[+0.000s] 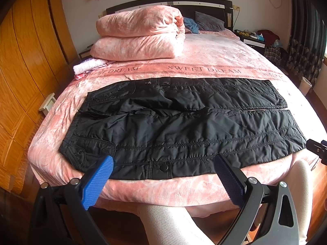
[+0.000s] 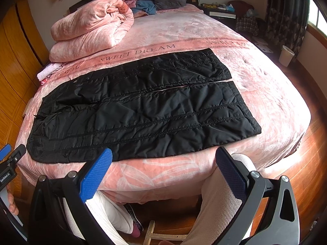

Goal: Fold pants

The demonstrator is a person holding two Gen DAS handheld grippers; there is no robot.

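Black quilted pants (image 1: 173, 120) lie flat across the foot of the pink bed (image 1: 214, 53), waist to the left, both legs side by side running right. They also show in the right wrist view (image 2: 143, 110). My left gripper (image 1: 163, 163) is open and empty, hovering at the near edge of the pants by the waist pocket. My right gripper (image 2: 163, 157) is open and empty, just in front of the near edge of the lower leg, above the bed edge (image 2: 163, 175). Its tip shows at the right of the left wrist view (image 1: 317, 149).
A folded pink duvet (image 1: 141, 34) and pillows sit at the head of the bed. A small pink cloth (image 1: 87, 67) lies at the left edge. Wooden wardrobe (image 1: 24, 65) stands left; nightstand (image 1: 253, 38), white bin (image 1: 304, 84) and curtains stand right. The person's legs (image 2: 220, 202) are below the grippers.
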